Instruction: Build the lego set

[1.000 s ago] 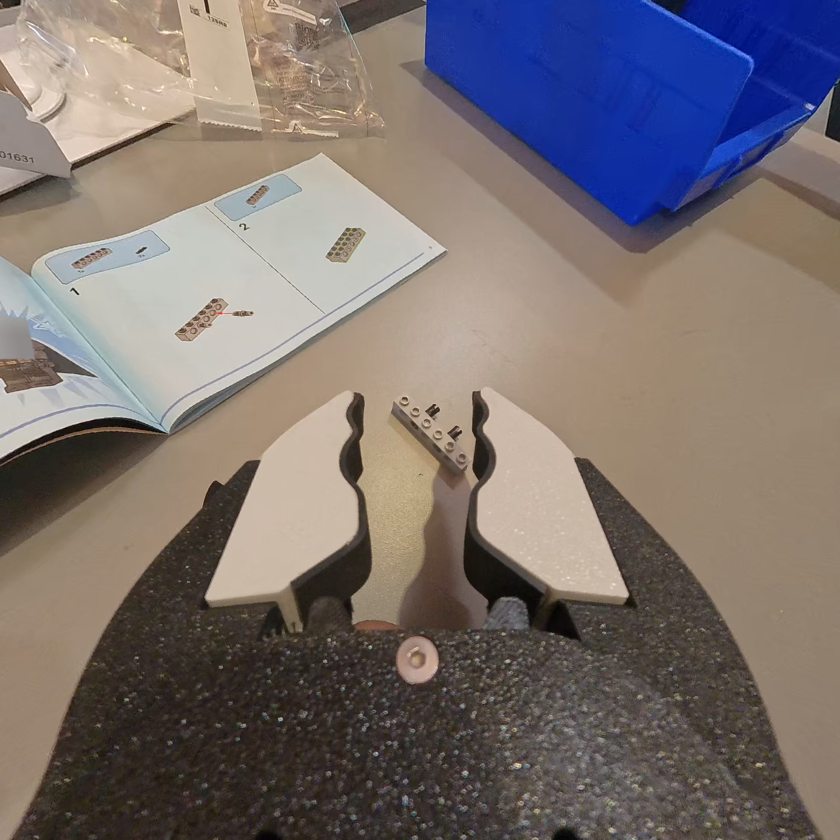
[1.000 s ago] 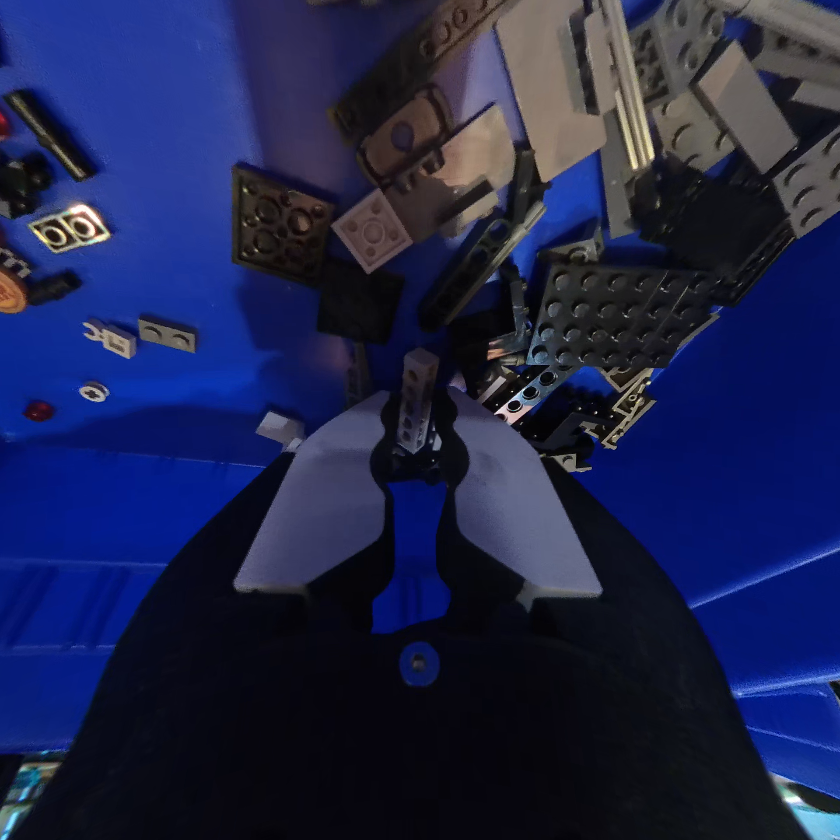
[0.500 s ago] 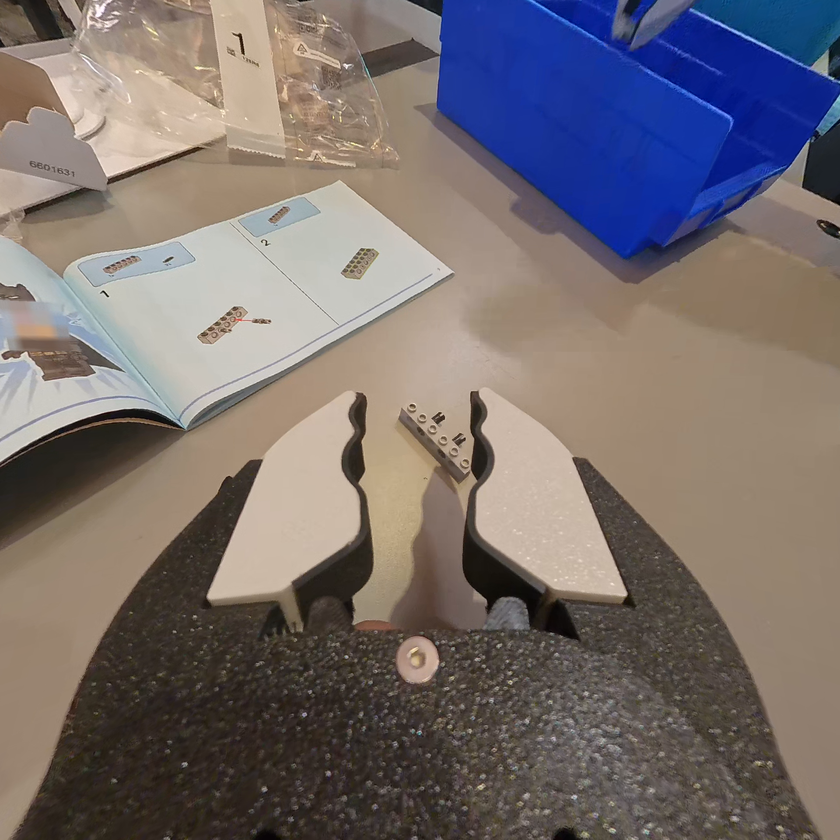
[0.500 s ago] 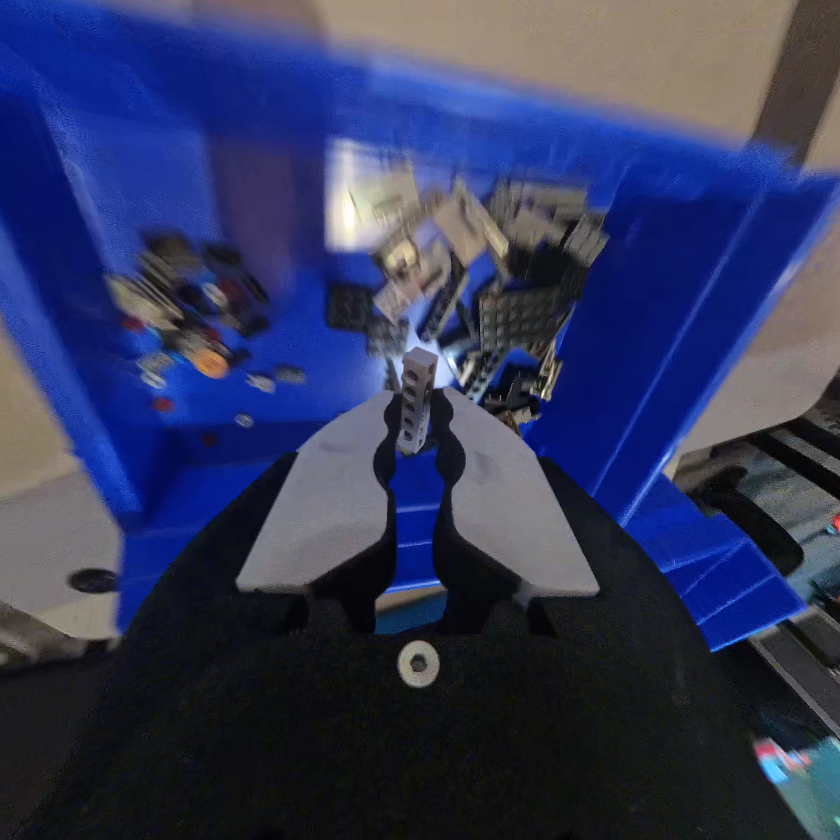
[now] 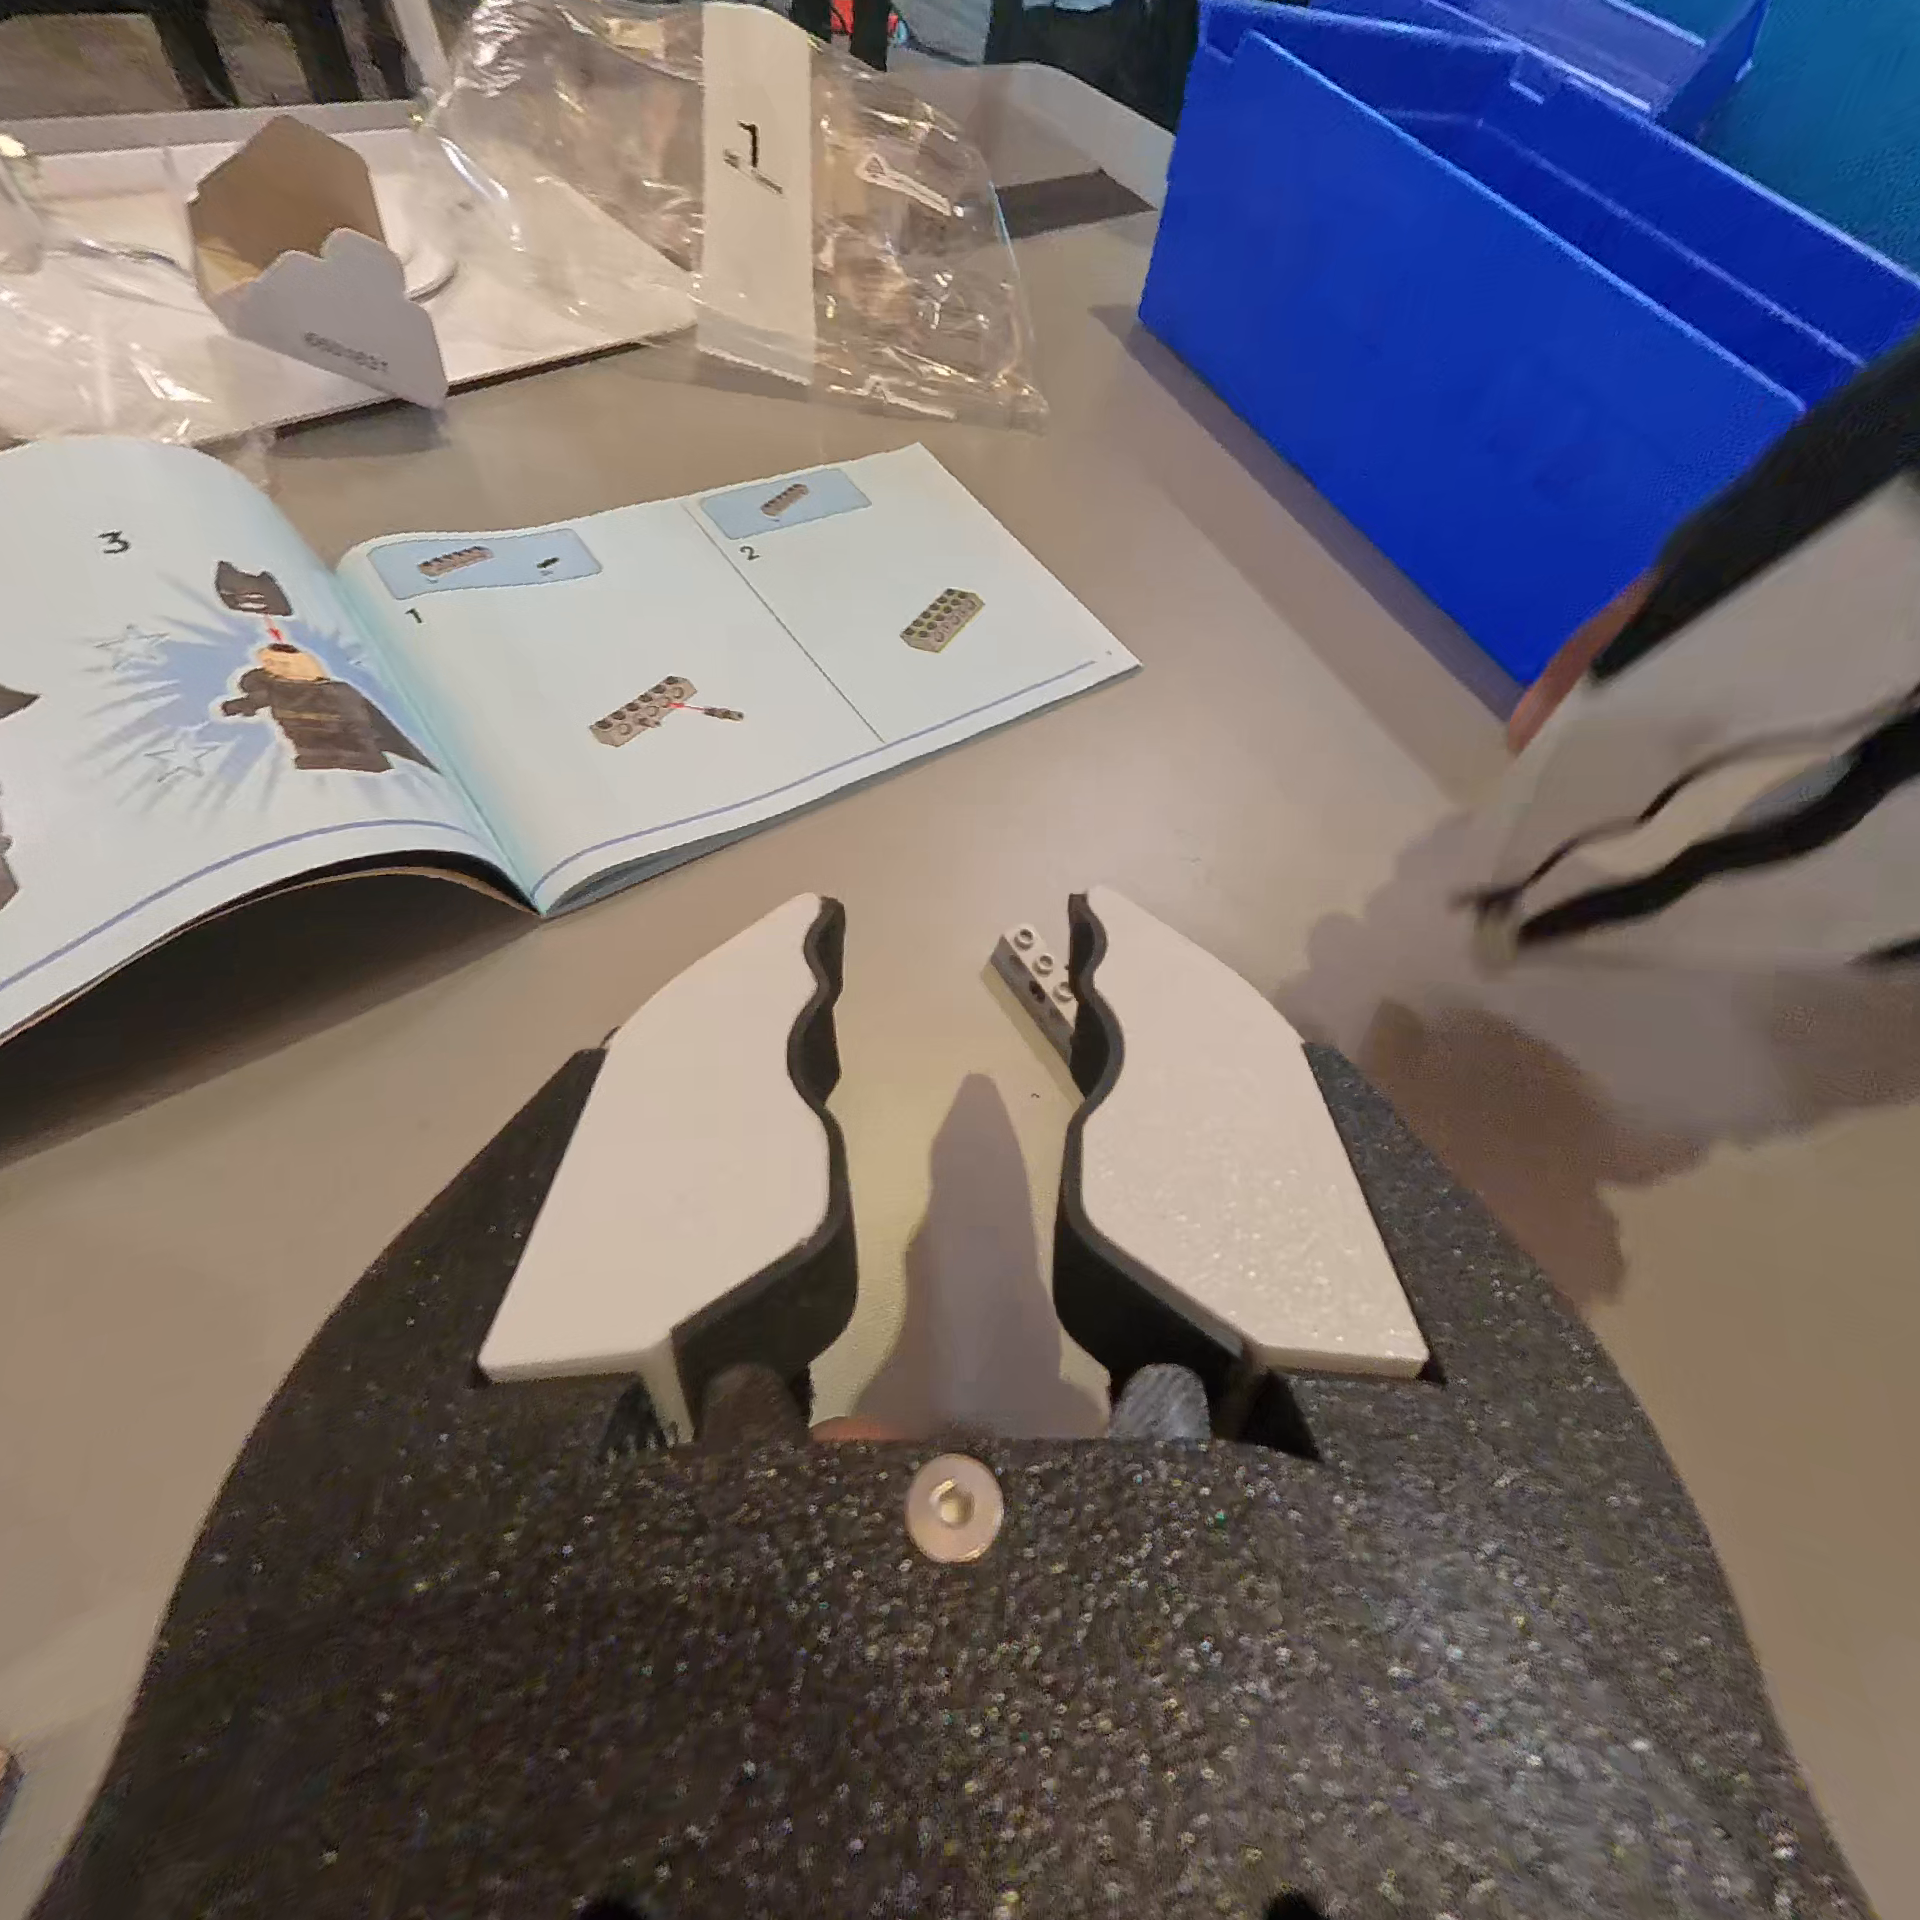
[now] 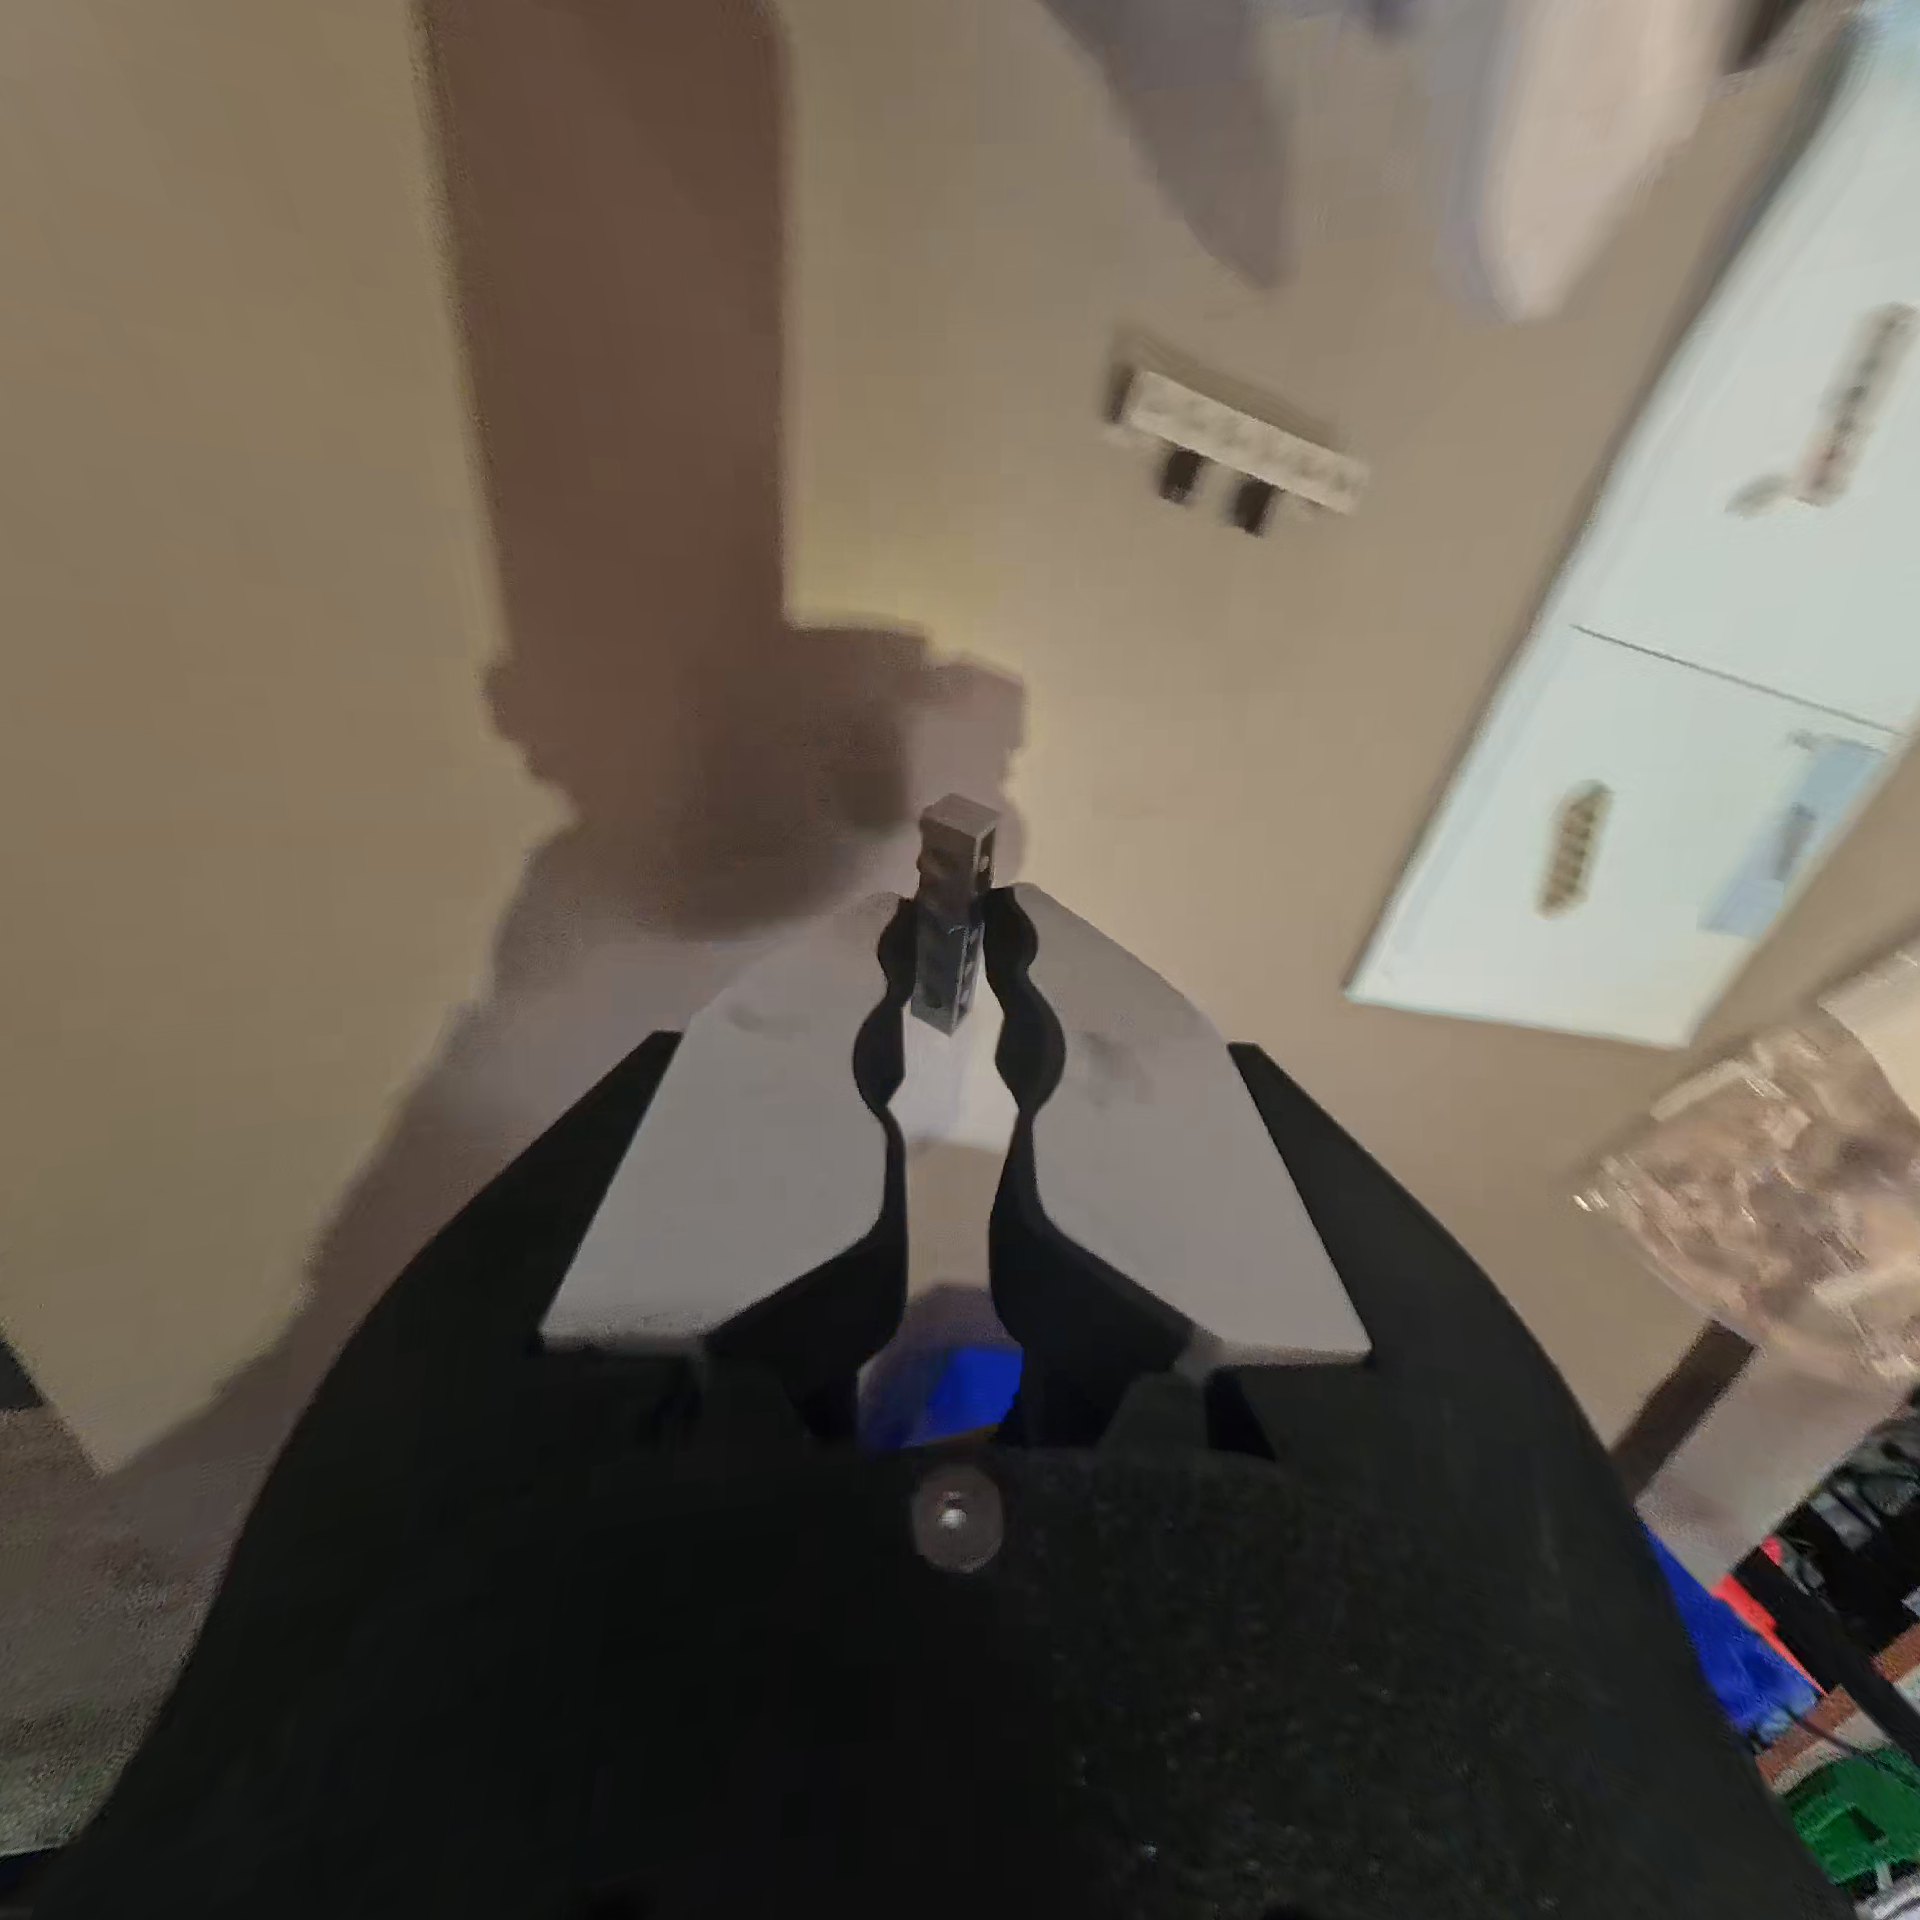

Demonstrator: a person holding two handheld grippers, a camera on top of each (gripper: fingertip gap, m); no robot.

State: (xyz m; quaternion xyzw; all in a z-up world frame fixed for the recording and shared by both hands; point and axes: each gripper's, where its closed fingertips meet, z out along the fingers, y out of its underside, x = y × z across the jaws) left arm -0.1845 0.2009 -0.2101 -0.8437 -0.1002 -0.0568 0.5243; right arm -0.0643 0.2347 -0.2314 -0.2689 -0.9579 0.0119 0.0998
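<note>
Two grey holed beams matter: one lies flat on the worktop (image 5: 1247, 790), studs up, partly hidden by the left gripper (image 5: 954, 914), whose jaws stand wide and grip nothing. The right gripper (image 6: 951, 909) pinches the other grey beam (image 6: 954, 894) narrowly, end-on, beside the open instruction booklet (image 5: 644, 665).

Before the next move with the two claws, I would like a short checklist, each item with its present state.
1. Right claw grips the small grey holed brick between both pads: ok.
2. Left claw stands open, pads apart: ok.
3. Long grey studded brick with two black pins lies on the beige table, beside the left claw's right finger; contact: cannot tell.
4. Open instruction booklet lies flat, away from both claws: ok.
5. Blue plastic bin is away from the long brick: ok.
6. Right wrist view sharp: not ok, blurred.
</note>
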